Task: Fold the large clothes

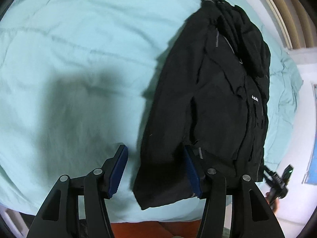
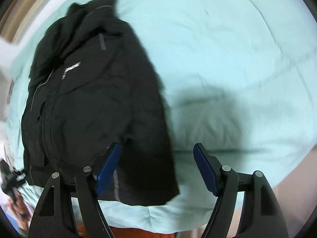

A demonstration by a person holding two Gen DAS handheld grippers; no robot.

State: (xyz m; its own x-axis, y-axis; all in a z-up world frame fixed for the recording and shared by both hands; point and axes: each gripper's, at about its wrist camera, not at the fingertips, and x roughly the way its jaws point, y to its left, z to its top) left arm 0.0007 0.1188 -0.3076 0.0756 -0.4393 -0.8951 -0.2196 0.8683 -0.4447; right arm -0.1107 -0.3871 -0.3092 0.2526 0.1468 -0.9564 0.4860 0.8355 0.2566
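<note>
A black jacket [image 1: 214, 99] lies folded lengthwise on a pale turquoise bed cover [image 1: 79, 39], hood end away from me, with a small white logo on its chest. My left gripper [image 1: 155, 146] stands open above the near hem; the jacket's left hem corner [image 1: 158, 178] lies between the blue pads [image 1: 118, 168], which do not press on it. In the right wrist view the same jacket [image 2: 89, 99] fills the left half. My right gripper [image 2: 157, 144] is open wide, straddling the jacket's right hem edge [image 2: 158, 178] without gripping it.
The bed's near edge [image 1: 168, 216] runs just below the hem, with orange-red floor [image 1: 138, 228] under it. A wooden frame [image 1: 277, 10] and white wall lie beyond the jacket. A hand with a blurred dark device [image 1: 277, 180] shows beside the hem.
</note>
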